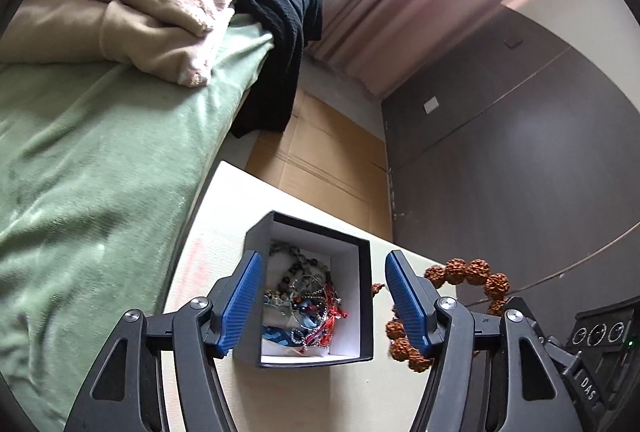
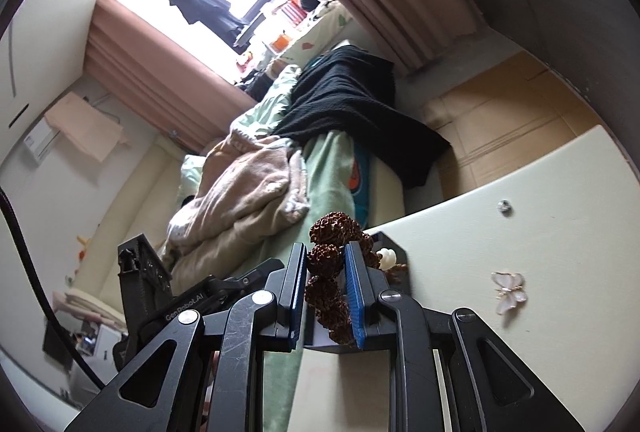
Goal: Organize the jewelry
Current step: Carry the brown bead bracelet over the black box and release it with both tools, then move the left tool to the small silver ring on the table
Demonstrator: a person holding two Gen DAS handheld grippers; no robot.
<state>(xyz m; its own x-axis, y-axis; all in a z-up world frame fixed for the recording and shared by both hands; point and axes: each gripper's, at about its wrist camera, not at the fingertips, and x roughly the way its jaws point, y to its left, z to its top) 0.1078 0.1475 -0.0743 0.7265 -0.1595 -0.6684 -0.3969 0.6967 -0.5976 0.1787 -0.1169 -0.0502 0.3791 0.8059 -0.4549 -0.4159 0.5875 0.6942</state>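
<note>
In the left wrist view the left tongs (image 1: 324, 306) are seen at the bottom centre, angled downward over the desk (image 1: 304, 400), their blue pads (image 1: 240, 306) spread wide with nothing pressed between them. Framed in the gap is a black jewelry box (image 1: 362, 296), open at the top, white inside and filled with a tangle of mixed beads and chains (image 1: 304, 312). Just right of the box, a brown seed-bead bracelet (image 1: 476, 272) is seen lifted clear of the desk.

In the right wrist view the right tongs (image 2: 326, 286) are seen at the bottom centre, tilted and narrowed onto that bracelet (image 2: 325, 260), one rough bead being clamped between the pads while others stand above and hang below. Lower right, a pale butterfly brooch (image 2: 509, 291) lies on the desk; farther up, a small silvery piece (image 2: 503, 207) too small to identify. Beyond the desk edge, a green-covered bed (image 1: 88, 168) lies.
</note>
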